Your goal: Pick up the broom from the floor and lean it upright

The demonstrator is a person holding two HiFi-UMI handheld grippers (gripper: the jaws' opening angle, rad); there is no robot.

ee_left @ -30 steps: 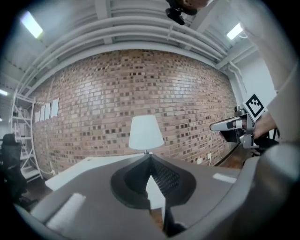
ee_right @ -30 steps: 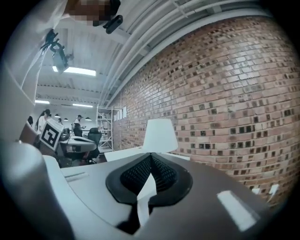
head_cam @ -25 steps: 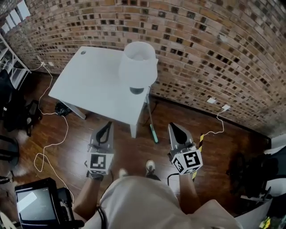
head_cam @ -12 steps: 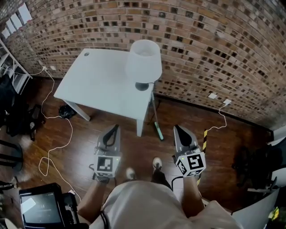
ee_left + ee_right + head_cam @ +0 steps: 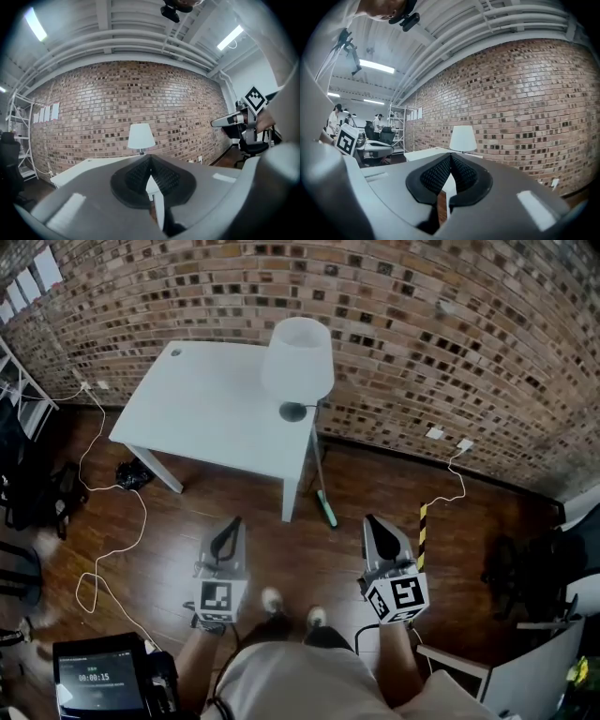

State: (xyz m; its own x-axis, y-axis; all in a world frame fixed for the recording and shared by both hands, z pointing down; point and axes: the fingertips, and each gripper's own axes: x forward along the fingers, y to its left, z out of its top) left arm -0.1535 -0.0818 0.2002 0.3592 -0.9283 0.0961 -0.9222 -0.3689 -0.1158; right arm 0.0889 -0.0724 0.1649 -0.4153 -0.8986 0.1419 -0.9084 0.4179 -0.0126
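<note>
Both grippers are squeezed together with nothing in them, the left gripper (image 5: 231, 524) and the right gripper (image 5: 372, 521), and the broom (image 5: 327, 510) seems to lie on the floor (image 5: 300, 551) just right of a leg (image 5: 290, 491) of the worktop (image 5: 187, 418), green end near. It is tight beside that leg, so swinging the long stick up could bump the worktop and tip the lamp (image 5: 298, 357) over. A white cord (image 5: 145, 517) on the left and a striped yellow strip (image 5: 422, 531) on the right could catch feet.

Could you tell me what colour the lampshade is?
The lampshade is white, clearest in the head view.
</note>
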